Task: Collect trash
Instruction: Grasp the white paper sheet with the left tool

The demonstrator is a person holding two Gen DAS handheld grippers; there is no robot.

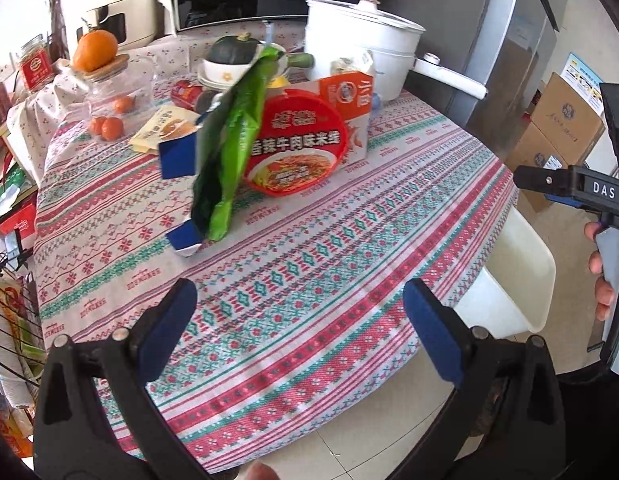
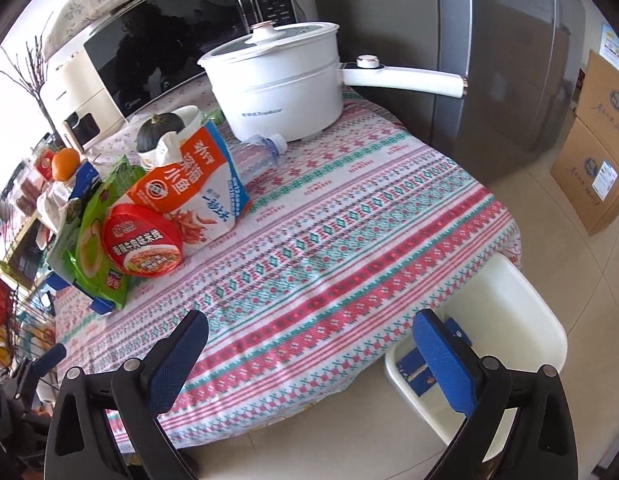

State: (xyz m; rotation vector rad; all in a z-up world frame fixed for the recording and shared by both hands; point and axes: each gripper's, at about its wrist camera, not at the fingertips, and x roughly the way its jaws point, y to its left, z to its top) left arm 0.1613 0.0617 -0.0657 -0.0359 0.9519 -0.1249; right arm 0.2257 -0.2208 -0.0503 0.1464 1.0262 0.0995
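Note:
A green snack bag leans on a red instant noodle bowl in front of an orange and white snack bag on the patterned tablecloth. Blue wrappers lie beside them. The right wrist view also shows the green bag, the bowl, the orange bag and an empty plastic bottle. A white bin beside the table holds a blue wrapper. My left gripper is open and empty over the table's near edge. My right gripper is open and empty above the table edge and bin.
A white electric pot with a long handle stands at the back, near a microwave and a fridge. A squash in a bowl, an orange on a glass jar, and cardboard boxes on the floor.

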